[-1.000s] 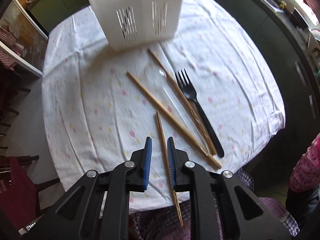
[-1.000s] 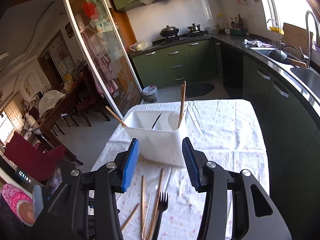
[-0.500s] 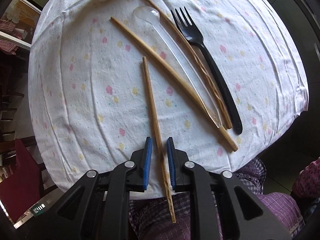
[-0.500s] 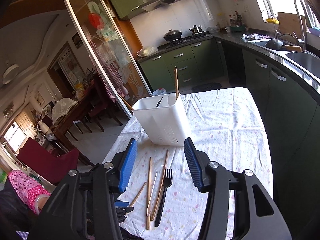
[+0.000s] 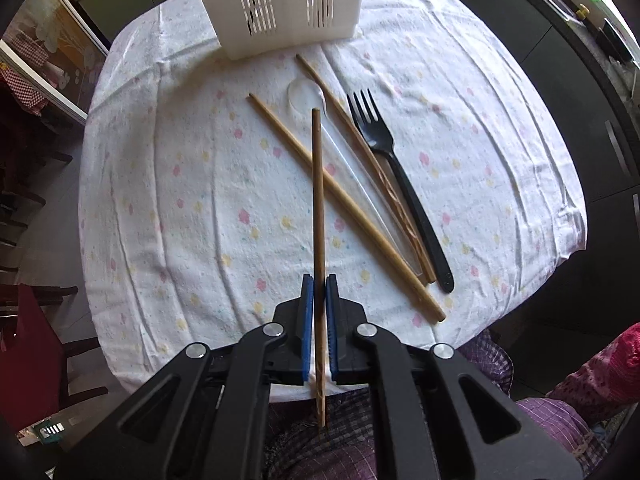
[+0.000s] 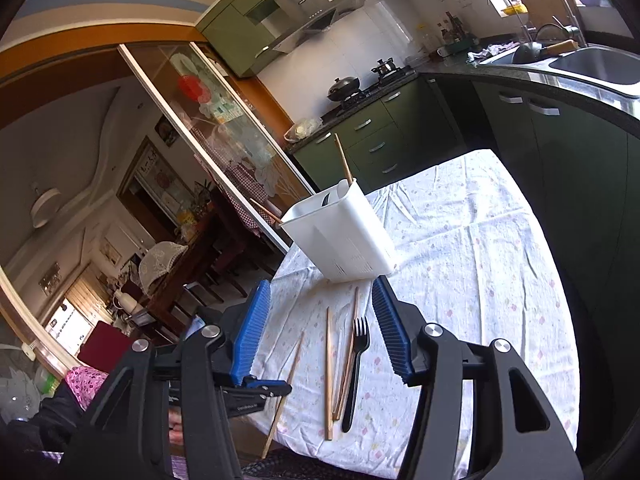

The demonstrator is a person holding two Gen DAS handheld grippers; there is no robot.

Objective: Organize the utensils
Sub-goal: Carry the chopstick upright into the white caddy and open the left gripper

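My left gripper is shut on a wooden chopstick and holds it above the table, tip toward the white utensil caddy. On the cloth lie two more chopsticks, a clear plastic spoon and a black fork. My right gripper is open and empty, raised above the table, facing the caddy, which holds chopsticks. The left gripper with its chopstick shows at lower left in the right wrist view.
The table has a white flowered cloth. Dark green kitchen cabinets stand close on the right. A glass sliding door and dining chairs are to the left. A person's lap is at the near table edge.
My left gripper has closed tighter on the chopstick and lifted it off the cloth, swinging its tip up toward the caddy. My right gripper has risen and tilted a little.
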